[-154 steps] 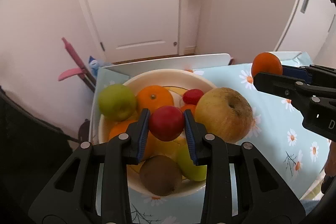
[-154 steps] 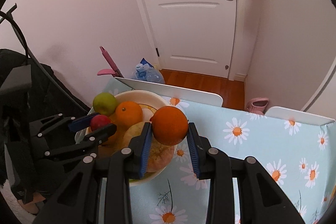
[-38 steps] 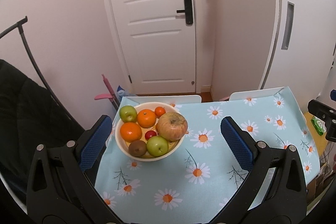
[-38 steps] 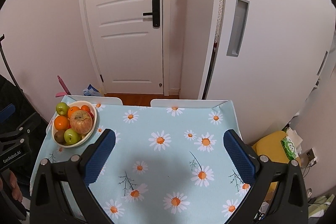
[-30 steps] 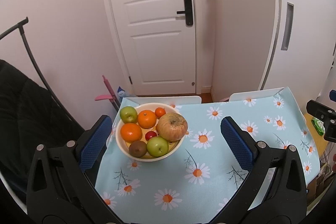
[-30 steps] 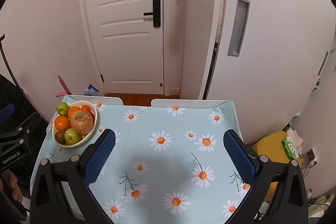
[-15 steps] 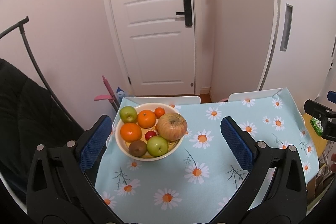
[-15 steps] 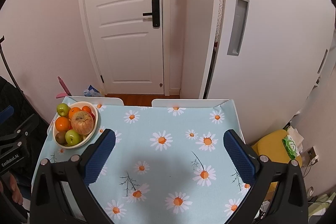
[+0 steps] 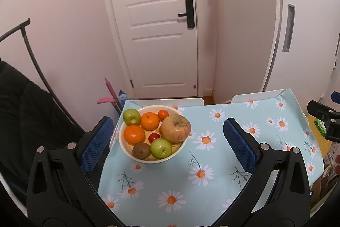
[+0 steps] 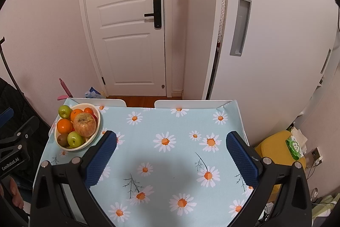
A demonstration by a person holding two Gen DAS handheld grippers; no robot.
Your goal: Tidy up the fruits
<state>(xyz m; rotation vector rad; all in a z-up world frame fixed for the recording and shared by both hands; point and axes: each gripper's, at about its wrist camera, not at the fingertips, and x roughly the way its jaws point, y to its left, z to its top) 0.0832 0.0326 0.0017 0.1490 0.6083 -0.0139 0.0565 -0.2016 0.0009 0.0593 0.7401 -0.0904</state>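
Heaping bowl (image 9: 127, 151): apples, oranges, kiwi, perhaps plum; both grippers' jaws wide, empty.

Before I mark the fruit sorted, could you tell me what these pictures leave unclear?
- Bowl bottom: both views, piled fruit hides whatever lies underneath.
- Small red fruit: left view shows only its top; kind unclear.
- Table's near edge: both views, gripper bodies cover it.
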